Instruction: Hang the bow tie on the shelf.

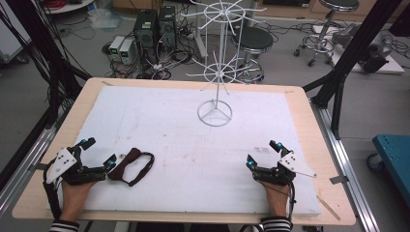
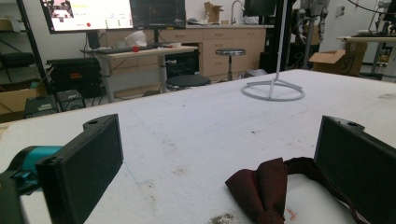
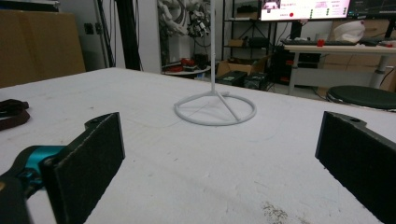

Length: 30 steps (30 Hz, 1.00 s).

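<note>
While jaws gaping, left gripper [image 1: 99,153] beside bow tie [image 1: 131,165], open mat [image 1: 169,130] beyond.

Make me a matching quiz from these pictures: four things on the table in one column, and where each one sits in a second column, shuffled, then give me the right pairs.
Things:
1. dark red bow tie
2. white wire rack
3. left tool
4. right tool

Places:
A. far middle of the white mat, standing upright
B. near right part of the mat, jaws open, nothing between them
C. near left edge of the mat, jaws open beside the cloth item
D. lying flat on the near left of the mat

Pairs: 1-D, 2-A, 3-C, 4-B
</note>
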{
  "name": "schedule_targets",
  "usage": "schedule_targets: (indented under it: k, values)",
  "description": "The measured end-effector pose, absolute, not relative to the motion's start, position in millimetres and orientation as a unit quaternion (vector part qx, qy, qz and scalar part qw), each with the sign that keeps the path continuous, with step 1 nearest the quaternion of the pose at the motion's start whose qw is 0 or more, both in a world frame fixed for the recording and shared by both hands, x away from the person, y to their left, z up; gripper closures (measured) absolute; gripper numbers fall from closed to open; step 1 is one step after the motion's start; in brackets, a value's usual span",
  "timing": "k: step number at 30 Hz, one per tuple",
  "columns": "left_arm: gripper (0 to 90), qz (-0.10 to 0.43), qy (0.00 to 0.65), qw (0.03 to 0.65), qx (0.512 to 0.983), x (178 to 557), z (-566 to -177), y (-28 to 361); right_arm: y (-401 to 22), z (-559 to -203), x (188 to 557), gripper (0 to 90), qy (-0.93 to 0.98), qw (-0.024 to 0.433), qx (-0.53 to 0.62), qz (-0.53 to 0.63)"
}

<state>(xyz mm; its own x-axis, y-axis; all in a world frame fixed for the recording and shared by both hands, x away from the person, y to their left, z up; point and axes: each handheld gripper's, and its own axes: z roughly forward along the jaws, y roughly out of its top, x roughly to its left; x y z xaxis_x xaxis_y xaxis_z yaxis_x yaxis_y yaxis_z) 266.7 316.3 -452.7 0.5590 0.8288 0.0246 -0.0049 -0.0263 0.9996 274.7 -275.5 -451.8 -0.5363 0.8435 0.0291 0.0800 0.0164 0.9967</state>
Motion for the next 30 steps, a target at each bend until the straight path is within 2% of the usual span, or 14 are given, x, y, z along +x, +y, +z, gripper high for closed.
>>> schedule_targets:
  k: [21,30]
  values:
    - [1.7,0.331,0.334,0.620,0.628,268.3,-452.1,318.2,-275.7,-452.0,274.4,0.6,0.635,0.320,0.360,0.604]
    - [1.7,0.331,0.333,0.618,0.631,266.8,-438.9,322.5,-276.2,-452.0,274.4,0.6,0.634,0.320,0.362,0.603]
